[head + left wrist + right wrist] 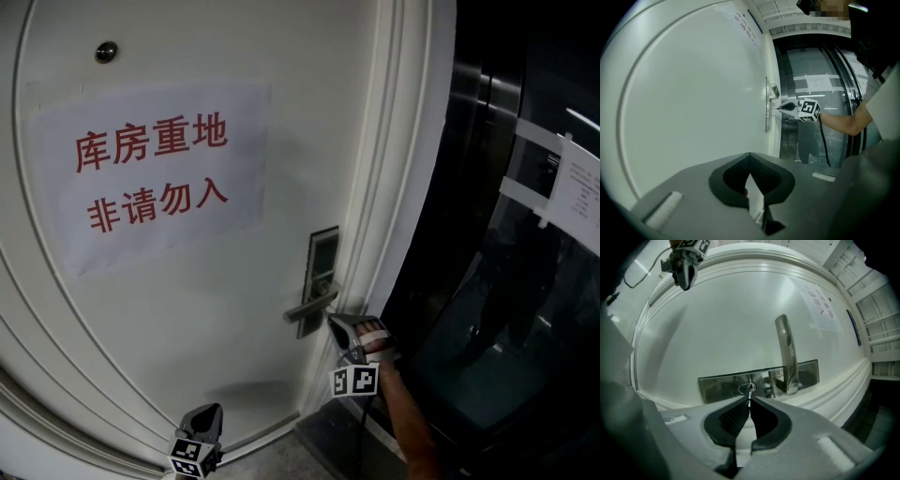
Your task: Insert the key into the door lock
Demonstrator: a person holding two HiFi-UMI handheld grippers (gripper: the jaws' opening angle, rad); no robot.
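The white door [187,309] fills most of the scene, with a paper notice [150,173] high on it. A steel lock plate [722,383] sits near its edge and carries the lever handle [786,352]. The left gripper [750,158] hangs low, well apart from the lock, its jaws closed tip to tip on nothing. The right gripper [750,400] points level at the plate, jaws pinched narrow on the key [749,393]. The key's blade reaches the mouth of the keyhole [747,388]; how deep it sits I cannot tell. The key looks small, light, stiff and smooth, so it is likely to pivot or slip if pushed off-axis. It is best gripped flat across its head, blade in line with the slot.
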